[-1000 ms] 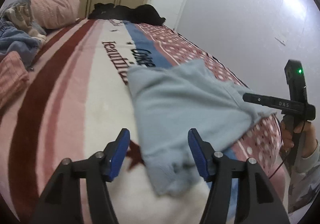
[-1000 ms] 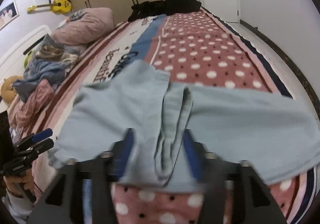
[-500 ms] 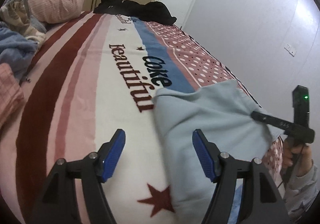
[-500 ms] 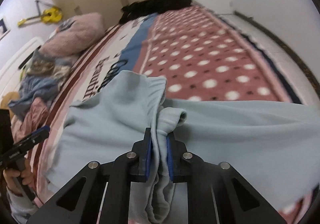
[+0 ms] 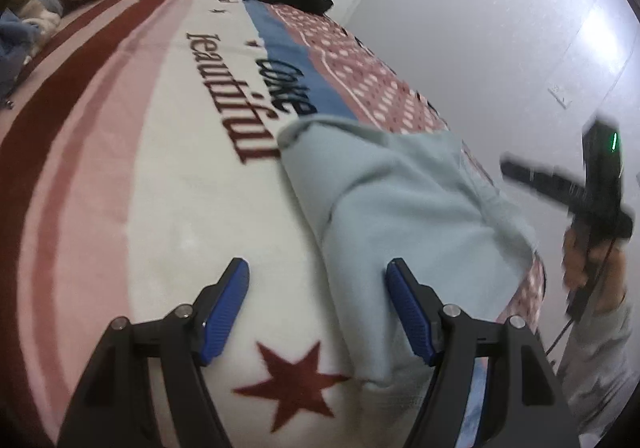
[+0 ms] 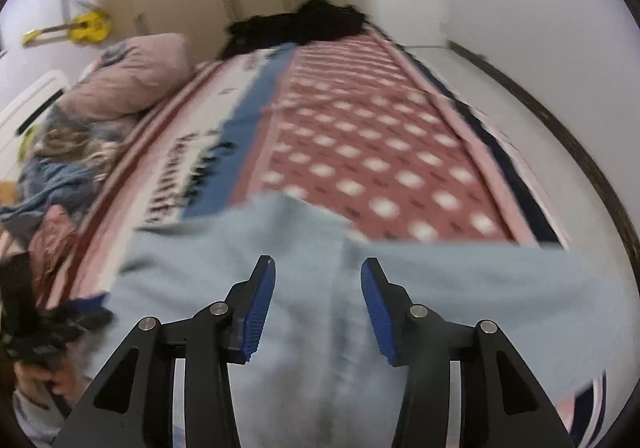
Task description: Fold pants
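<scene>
Light blue pants [image 5: 400,208] lie across the near end of the bed, folded over in a loose heap. My left gripper [image 5: 318,308] is open and empty, above the pants' left edge and the white blanket. In the right wrist view the pants [image 6: 312,312] spread wide below my right gripper [image 6: 318,308], which is open and empty just above the cloth. The right gripper also shows in the left wrist view [image 5: 568,184], blurred, at the bed's right side.
The bed carries a striped and dotted blanket [image 5: 160,128] with lettering. A black garment pile [image 6: 296,24] lies at the far end. A pink pillow [image 6: 132,76] and a heap of clothes [image 6: 52,176] sit on the left. A white wall [image 5: 500,28] runs along the right.
My right gripper was shut on a fold of the pants half a second ago; now it is open and the cloth lies flat. The left gripper has stayed open and shifted over the pants' edge.
</scene>
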The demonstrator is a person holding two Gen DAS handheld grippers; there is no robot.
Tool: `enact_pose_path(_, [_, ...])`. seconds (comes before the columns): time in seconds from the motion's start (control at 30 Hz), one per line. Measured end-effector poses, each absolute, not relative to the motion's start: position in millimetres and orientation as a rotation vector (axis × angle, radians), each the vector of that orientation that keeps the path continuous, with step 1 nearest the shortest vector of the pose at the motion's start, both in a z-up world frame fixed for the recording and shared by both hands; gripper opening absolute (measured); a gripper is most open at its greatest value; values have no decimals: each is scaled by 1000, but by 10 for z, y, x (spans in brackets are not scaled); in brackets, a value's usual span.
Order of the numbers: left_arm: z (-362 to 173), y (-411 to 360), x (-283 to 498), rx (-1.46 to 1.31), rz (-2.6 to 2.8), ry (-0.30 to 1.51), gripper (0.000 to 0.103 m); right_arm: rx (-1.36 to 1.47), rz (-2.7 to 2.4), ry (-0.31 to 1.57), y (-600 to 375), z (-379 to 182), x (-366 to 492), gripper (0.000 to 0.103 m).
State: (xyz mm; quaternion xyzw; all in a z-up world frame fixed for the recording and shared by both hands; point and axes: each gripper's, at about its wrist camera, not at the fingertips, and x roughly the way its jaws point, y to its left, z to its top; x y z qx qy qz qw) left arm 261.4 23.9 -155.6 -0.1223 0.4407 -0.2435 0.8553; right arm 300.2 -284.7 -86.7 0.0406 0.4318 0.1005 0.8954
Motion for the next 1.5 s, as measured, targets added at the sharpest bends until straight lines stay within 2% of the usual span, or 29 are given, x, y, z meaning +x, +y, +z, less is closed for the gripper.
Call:
enact_pose_path(0.07, [-1553,196,2565,-224,-537,917,52,51,354,914,-2575,-852,3118,50])
enact_pose_path(0.13, [-1562,217,2559,-258,-596,933,14,-30,538,962,-2203,-909,3271,54])
enact_pose_path(0.17, [-1575,229,2566,-279,-623,945,11,-85,592,978,-2022,-947,3336,54])
enact_pose_path(0.47, [-1628,298,2590,-320,-664,966,9,-369,755,1013,-1040,-1413,3714,54])
enact_pose_path(0.7, [-1624,306,2583,-322,-661,968,9,-328,787,1050,-867,-1640,3963,51])
enact_pose_path(0.77, [-1630,307,2586,-320,-658,968,9,-317,837,1086,-840,-1662,3987,29])
enact_pose_path(0.8, [-1628,304,2582,-317,-655,968,9,-328,862,1096,-831,-1669,3977,24])
enact_pose_path(0.83, [-1626,300,2586,-315,-653,967,9,-356,861,1084,-818,-1666,3955,11])
enact_pose_path(0.9, [-1617,294,2578,-310,-648,961,9,-363,802,1048,-839,-1641,3943,6])
enact_pose_path(1.1, [-1603,280,2533,-289,-646,953,5,-290,626,985,-913,-1619,3998,4])
enact_pose_path(1.17, [-1611,273,2524,-286,-652,965,5,-285,508,973,-965,-1639,4121,0])
enact_pose_path(1.3, [-1612,289,2525,-294,-654,965,6,-156,457,1032,-1226,-1670,4358,0])
enact_pose_path(1.4, [-1621,339,2554,-339,-657,974,12,-119,472,1028,-1343,-1554,4266,2])
enact_pose_path(1.47, [-1597,369,2552,-349,-642,969,21,-89,477,1017,-1476,-1432,4142,27])
enact_pose_path(1.5, [-1581,368,2553,-351,-641,965,30,-80,474,1004,-1553,-1353,4050,33])
